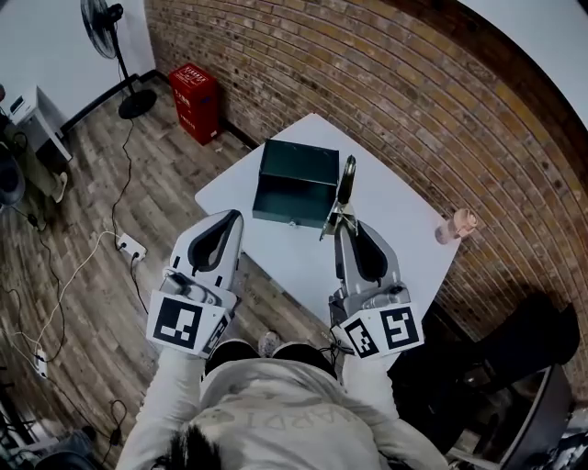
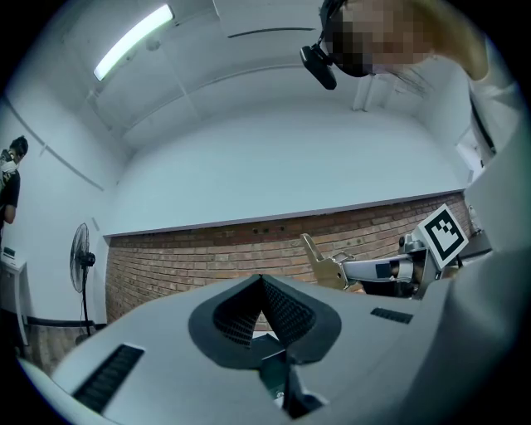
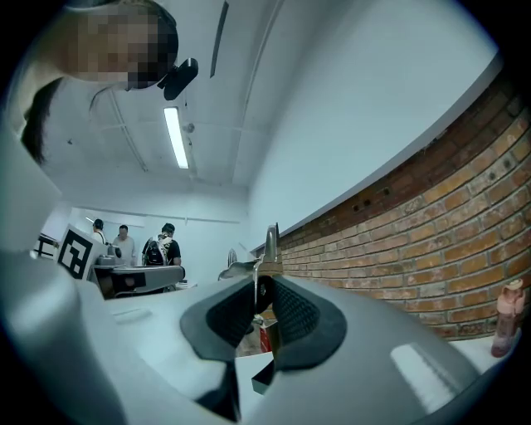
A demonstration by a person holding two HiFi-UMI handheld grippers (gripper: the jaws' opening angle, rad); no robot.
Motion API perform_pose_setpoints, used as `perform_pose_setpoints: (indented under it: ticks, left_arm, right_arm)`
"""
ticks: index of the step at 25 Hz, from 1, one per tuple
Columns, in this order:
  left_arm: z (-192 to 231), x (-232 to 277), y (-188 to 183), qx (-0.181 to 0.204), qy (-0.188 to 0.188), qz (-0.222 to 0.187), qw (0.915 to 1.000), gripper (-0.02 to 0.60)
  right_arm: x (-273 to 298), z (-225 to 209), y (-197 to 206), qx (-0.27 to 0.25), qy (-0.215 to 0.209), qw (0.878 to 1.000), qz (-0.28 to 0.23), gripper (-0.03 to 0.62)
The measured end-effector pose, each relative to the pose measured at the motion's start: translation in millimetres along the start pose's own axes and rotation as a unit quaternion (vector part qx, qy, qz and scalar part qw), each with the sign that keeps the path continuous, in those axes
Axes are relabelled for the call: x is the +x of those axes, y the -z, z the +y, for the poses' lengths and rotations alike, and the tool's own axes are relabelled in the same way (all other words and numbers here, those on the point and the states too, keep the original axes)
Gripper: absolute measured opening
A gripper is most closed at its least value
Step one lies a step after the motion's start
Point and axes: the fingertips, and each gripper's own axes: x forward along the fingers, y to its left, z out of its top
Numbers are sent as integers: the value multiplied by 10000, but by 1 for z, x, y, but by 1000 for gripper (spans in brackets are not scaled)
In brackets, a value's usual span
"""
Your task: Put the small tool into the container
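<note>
A pink bottle (image 1: 457, 225) stood at the white table's (image 1: 400, 213) right corner. A red box (image 1: 196, 102) sat on the floor against the brick wall (image 1: 367, 83), near a fan (image 1: 99, 18).

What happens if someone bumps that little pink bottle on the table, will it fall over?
Probably, yes. The pink bottle looks tall and narrow and stands upright, so a bump would likely tip it. It stands near the edge of the table, so it might then roll off.

Place: lab-style workroom | brick wall (image 1: 386, 83) | wood floor (image 1: 83, 193) with cables (image 1: 118, 184), power strip (image 1: 130, 246) | pedestal fan (image 1: 99, 18) | white table (image 1: 404, 229) | tube light (image 3: 176, 137) | 3 people (image 3: 166, 247) standing far off
</note>
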Motion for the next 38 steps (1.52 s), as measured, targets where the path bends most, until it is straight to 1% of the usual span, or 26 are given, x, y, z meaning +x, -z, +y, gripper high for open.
perform_pose_setpoints:
  ticks: [3, 9, 15, 21, 25, 26, 27, 28, 33, 38]
  left_arm:
    - [2, 11, 5, 82, -47, 37, 9999, 5]
    - [7, 30, 15, 44, -42, 152, 9999, 5]
    - [16, 52, 23, -7, 63, 224, 9997, 5]
    - [35, 79, 30, -73, 225, 228, 9995, 5]
    - [50, 97, 36, -151, 358, 254, 9989, 5]
    - [54, 102, 38, -170, 392, 266, 9987, 5]
    - [58, 107, 41, -194, 422, 282, 9985, 5]
    - [62, 112, 44, -226, 449, 303, 9983, 5]
    - [80, 133, 63, -391, 566, 431, 9967, 5]
    - [99, 150, 76, -445, 646, 539, 9955, 5]
  right_arm:
    - [8, -11, 5, 43, -27, 10000, 15, 61]
    - [23, -25, 14, 117, -35, 9999, 59, 60]
    - [39, -37, 21, 154, 61, 9998, 121, 58]
    - [66, -48, 28, 79, 208, 9995, 204, 57]
    - [87, -54, 37, -112, 305, 9988, 371, 54]
    - [92, -56, 40, -190, 323, 9984, 426, 44]
    - [98, -57, 43, -259, 309, 9980, 485, 19]
    - [103, -58, 47, -312, 276, 9976, 548, 13]
    - [130, -60, 83, -751, 239, 9920, 984, 8]
    - [152, -62, 116, -1004, 233, 9854, 1356, 8]
